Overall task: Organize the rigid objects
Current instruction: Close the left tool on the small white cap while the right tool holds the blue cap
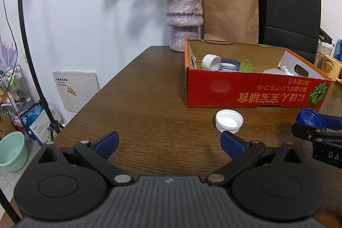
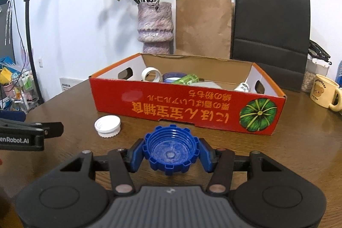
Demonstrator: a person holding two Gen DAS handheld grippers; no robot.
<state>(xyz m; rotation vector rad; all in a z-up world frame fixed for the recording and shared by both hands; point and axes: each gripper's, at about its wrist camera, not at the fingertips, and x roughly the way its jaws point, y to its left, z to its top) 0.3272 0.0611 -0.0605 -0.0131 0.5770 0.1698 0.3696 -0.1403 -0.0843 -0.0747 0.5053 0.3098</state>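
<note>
A blue ribbed cap lies open side up between the blue pads of my right gripper, which is shut on it just above the brown table; the same blue cap shows at the right edge of the left wrist view. A white screw cap lies open side up on the table in front of the red cardboard box. My left gripper stands open over bare wood, with the white cap just beyond its right fingertip. Inside the box lie a white ring, a blue lid, a green bottle and other items.
A pink vase with dried roses, a brown paper bag and a black paper bag stand behind the box by the wall. A cream bear mug sits at the far right. The table's left edge drops to the floor.
</note>
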